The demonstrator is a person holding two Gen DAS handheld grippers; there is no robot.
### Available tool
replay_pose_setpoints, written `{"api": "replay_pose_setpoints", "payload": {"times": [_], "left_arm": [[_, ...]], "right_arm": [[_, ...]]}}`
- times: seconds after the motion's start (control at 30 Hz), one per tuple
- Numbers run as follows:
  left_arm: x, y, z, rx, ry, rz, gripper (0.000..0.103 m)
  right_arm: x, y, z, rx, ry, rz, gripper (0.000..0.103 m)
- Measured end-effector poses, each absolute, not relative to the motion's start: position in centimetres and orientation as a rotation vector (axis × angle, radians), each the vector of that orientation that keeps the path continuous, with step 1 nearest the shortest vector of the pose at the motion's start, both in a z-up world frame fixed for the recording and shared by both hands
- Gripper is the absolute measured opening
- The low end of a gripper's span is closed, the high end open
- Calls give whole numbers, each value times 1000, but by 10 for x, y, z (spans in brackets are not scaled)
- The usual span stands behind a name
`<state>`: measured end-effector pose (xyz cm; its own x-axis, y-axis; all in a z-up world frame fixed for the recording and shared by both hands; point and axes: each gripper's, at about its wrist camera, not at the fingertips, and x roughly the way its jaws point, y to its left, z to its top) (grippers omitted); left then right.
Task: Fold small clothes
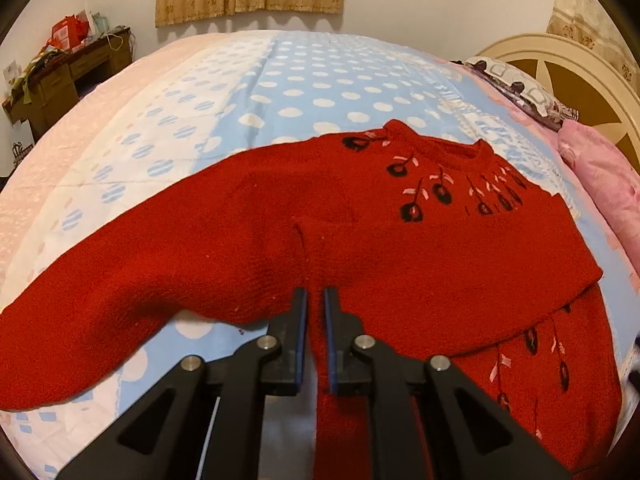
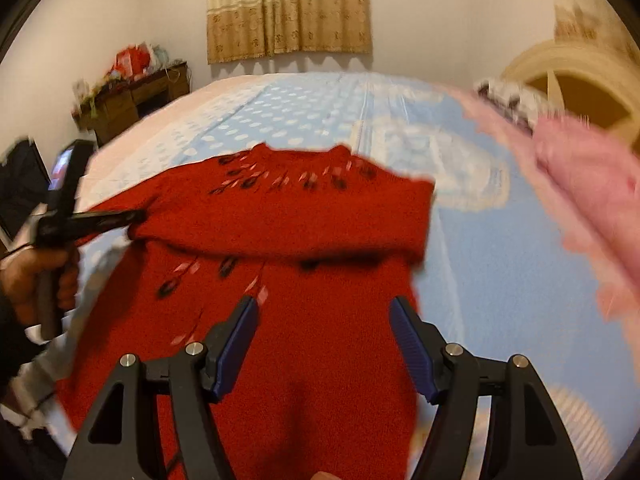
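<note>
Bed: blue bedcover [image 1: 304,92] with white dots fills most of both views; its pale pink side runs off to the left.
Far wall: beige curtain [image 2: 288,12] above the bed, cut off at the top edge.
Desk: brown desk [image 1: 68,76] in the left corner, with red bags and small things on top that are too small to name.
Head of bed: cream headboard [image 1: 576,80] at right, half hidden behind a pink pillow [image 1: 596,176].
Red sweater: red sweater [image 1: 360,240] lies flat on the bedcover, neck toward the far wall, one sleeve stretched to the left; the other side is folded over the body, so part of the black flower pattern is covered.
Left gripper: left gripper [image 1: 315,300] is nearly closed, pinching a ridge of the red knit near the armpit seam.
Right gripper: right gripper [image 2: 323,312] has its jaws apart over the lower body of the sweater; nothing is clamped.
Blur: right wrist view is smeared, so the pattern and pillow edges are unclear.
Hand: a hand [image 2: 36,276] at the left border grips the handle of the other tool; the arm is cut off.
</note>
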<state>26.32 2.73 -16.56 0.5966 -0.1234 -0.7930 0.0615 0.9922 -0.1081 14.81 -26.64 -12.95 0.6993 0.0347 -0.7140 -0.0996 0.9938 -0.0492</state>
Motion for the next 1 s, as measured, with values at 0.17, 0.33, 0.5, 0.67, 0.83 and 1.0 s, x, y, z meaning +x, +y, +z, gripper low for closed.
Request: {"api": "replay_pose_setpoints", "payload": {"times": [0.17,0.33,0.5,0.67,0.83,1.0], "left_arm": [[259,27,-170,-51,903,-106,11],[255,30,-169,-49,889,-110,10],[252,32,-171,-41,874,-100,24],[246,33,-167,-8,848,-72,53],[245,36,-168,-17,855,-67,56],[244,39,-169,-10,855,-65,58]], "right_arm": [[218,-271,-143,-56,859,81,69],[257,-278,-190,-41,992,31,69],[245,-268,-186,-107,953,3,69],[234,-238,-157,-161,882,36,69],[248,-185,-149,-184,869,136,69],[268,-136,-168,-219,890,192,69]]}}
